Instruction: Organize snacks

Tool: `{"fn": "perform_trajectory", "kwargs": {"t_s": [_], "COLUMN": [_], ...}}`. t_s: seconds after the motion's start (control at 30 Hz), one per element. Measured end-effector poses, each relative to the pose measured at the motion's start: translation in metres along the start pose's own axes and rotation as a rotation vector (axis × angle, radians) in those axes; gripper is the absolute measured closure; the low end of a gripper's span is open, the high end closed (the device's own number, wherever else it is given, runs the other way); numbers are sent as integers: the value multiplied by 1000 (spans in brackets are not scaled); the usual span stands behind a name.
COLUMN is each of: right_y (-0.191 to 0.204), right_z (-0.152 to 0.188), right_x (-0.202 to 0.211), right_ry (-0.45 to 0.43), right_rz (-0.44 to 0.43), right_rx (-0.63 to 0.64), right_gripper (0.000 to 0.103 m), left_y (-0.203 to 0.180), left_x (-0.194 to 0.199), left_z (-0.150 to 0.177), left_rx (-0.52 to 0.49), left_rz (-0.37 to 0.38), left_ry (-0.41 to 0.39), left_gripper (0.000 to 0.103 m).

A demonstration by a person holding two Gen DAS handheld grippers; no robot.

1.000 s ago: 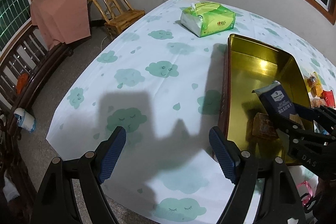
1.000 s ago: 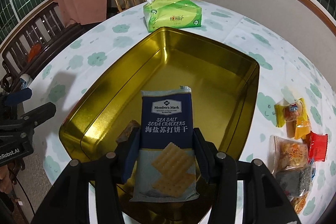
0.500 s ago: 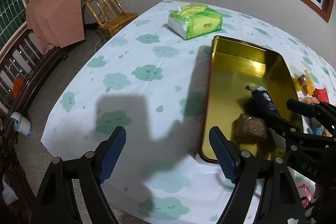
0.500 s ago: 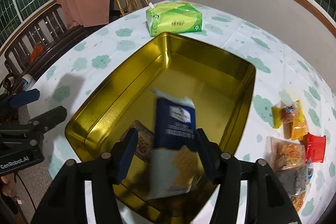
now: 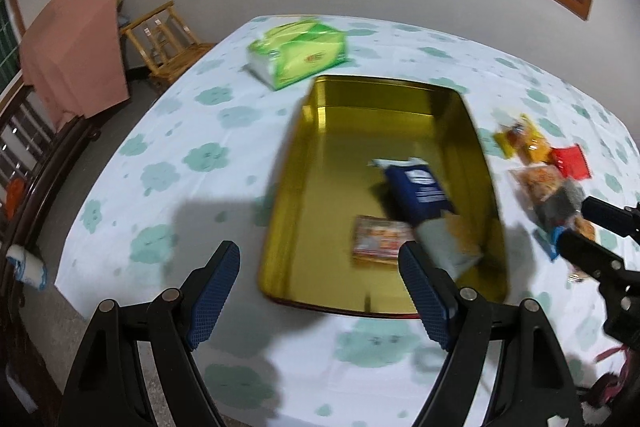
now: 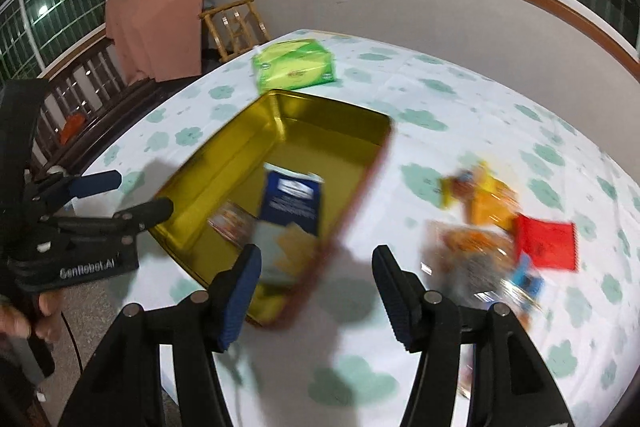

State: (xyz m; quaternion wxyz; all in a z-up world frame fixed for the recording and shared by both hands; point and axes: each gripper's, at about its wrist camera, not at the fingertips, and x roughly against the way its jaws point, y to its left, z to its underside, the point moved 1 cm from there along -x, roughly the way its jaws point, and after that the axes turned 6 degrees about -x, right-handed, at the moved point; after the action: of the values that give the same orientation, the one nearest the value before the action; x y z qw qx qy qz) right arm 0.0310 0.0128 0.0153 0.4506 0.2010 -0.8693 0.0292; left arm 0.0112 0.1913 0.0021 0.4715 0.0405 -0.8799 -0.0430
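The desk (image 6: 460, 107) wears a white cloth with green clouds. On it lie a gold tin (image 6: 224, 167), a green tissue pack (image 6: 294, 65) just beyond the tin's far end, and a cluster of snack packets (image 6: 500, 227) to the tin's right.

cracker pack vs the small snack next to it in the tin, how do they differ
The cracker pack is dark blue and long; the small snack is orange-brown, squarish and shorter. The cracker pack sits tilted, its lower end against the tin's wall, while the small snack lies flat on the floor. Both are inside the tin, and neither is held.
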Motion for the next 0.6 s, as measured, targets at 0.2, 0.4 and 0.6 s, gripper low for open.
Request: {"fn": "perform_trajectory", "kwargs": {"t_s": [0.2, 0.4, 0.6], "right_y": [-69, -120, -133], "right_z": [25, 52, 65], "right_x": [22, 15, -4], "right_ry": [8, 59, 84], "right_rz": [117, 174, 170], "right_rx": [-103, -199, -242], "right_gripper": [44, 44, 44], "left_y": [-39, -72, -102], "left_x": [1, -1, -4], "left_z": [-5, -8, -11], "left_rx": [-49, -97, -146], "left_rz": [46, 86, 116], "left_ry": [-4, 5, 8], "left_gripper": [23, 23, 23]}}
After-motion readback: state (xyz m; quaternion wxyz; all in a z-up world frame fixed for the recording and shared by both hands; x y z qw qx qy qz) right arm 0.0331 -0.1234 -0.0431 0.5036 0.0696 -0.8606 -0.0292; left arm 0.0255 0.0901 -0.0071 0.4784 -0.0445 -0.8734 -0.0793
